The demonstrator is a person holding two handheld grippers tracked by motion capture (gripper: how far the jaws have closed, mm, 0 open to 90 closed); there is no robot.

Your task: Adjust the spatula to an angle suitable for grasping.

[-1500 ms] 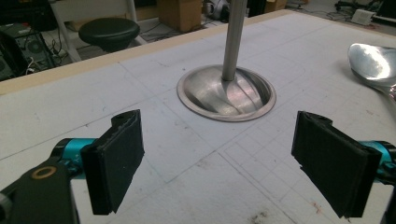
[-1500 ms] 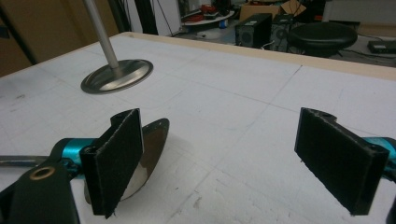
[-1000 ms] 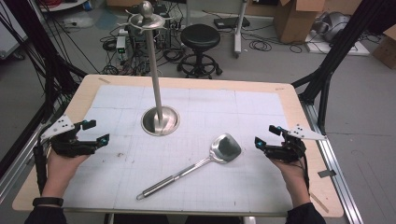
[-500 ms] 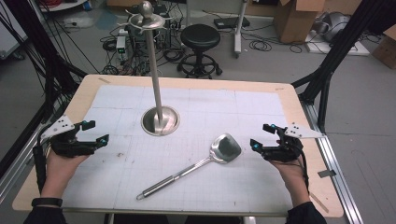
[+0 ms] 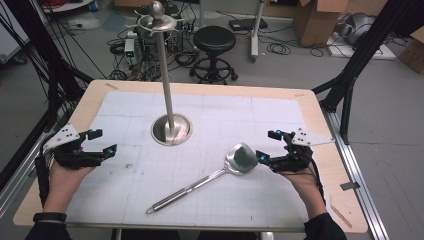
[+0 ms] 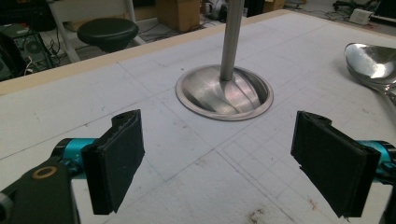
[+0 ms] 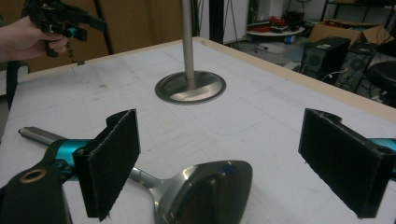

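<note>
A steel ladle-like utensil [image 5: 241, 159] lies on the white gridded mat, its handle [image 5: 195, 190] running toward the near left. A steel stand with a round base [image 5: 171, 129] and a tall pole [image 5: 165, 75] rises at the mat's middle. My right gripper [image 5: 266, 145] is open just right of the utensil's bowl. In the right gripper view the bowl [image 7: 205, 191] lies low between the spread jaws of that gripper [image 7: 224, 163], untouched. My left gripper [image 5: 105, 141] is open and empty at the left. Its own view has the gripper [image 6: 219, 172] facing the stand's base [image 6: 224, 93].
The wooden table edge [image 5: 210, 87] frames the mat. Behind the table stand a black stool [image 5: 215, 40], cardboard boxes [image 5: 320, 20] and floor cables. Black frame posts [image 5: 350, 75] flank both sides. The far half of the mat [image 5: 250, 110] is bare.
My right gripper has moved left, close to the utensil's bowl. The left gripper, the utensil and the stand have stayed put.
</note>
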